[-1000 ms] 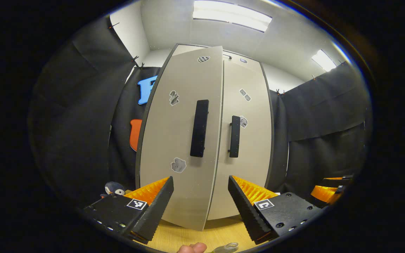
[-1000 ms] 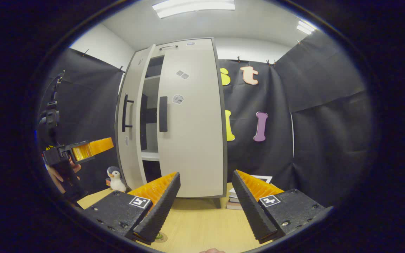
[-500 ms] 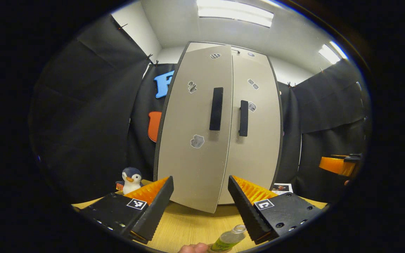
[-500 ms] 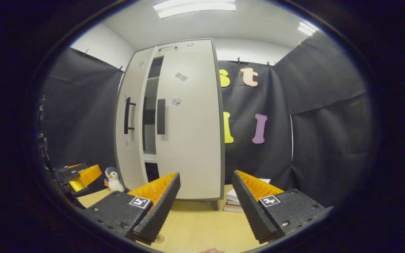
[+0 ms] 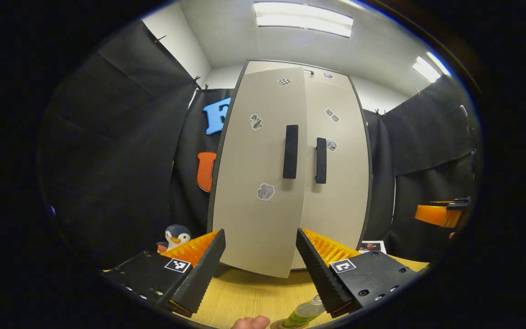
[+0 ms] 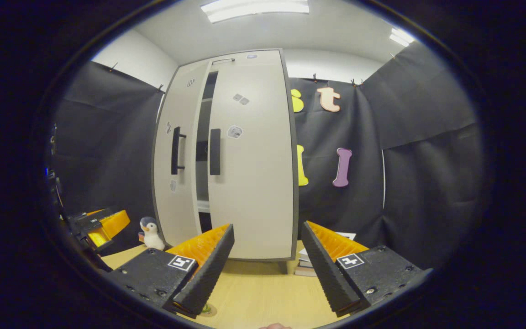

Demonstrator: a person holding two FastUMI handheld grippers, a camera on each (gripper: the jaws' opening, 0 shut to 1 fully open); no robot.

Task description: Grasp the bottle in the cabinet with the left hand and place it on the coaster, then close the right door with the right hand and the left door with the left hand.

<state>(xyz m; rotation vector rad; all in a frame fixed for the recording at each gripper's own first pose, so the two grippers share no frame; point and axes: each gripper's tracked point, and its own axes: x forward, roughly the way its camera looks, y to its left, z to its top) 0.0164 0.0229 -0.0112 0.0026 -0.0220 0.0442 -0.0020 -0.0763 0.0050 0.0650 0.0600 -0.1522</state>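
The cabinet is faced from low over the desk in the left gripper view, ahead of its tongs. It is seen ahead and slightly leftward in the right gripper view. Cabinet, desk and penguin toy are shared.

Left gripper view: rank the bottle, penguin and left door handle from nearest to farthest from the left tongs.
1. Bottle, just below the right finger, on the table.
2. Penguin, behind the left finger, beside the cabinet.
3. Left door handle, up on the door ahead.

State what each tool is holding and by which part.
Nothing. The left tool and the right tool are both open and empty; the bottle stands free on the table.
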